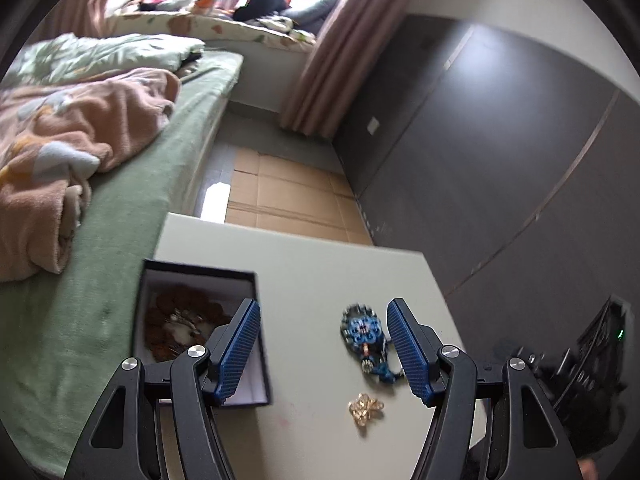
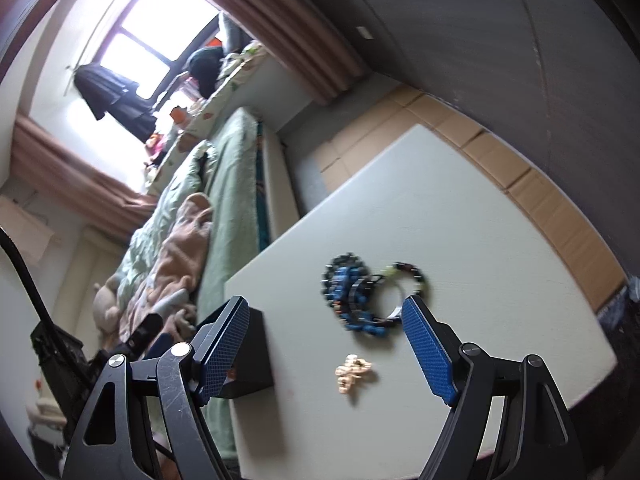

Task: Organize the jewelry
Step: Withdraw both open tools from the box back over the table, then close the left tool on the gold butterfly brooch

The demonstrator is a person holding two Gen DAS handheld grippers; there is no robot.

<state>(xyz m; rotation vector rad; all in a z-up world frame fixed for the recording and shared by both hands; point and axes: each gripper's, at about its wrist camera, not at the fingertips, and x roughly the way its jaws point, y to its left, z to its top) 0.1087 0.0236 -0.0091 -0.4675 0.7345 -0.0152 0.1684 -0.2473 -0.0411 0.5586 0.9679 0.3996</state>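
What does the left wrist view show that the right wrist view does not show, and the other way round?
Only the left wrist view looks into the open black box, where brown jewelry lies; it also shows the right gripper at the edge, too blurred to judge. Only the right wrist view shows that the blue beaded pile includes a separate ring of dark and pale beads, and it shows dark clothing hanging at the window. Both show the white table, the blue beads, the small gold piece, the bed and their own open gripper: left, right.
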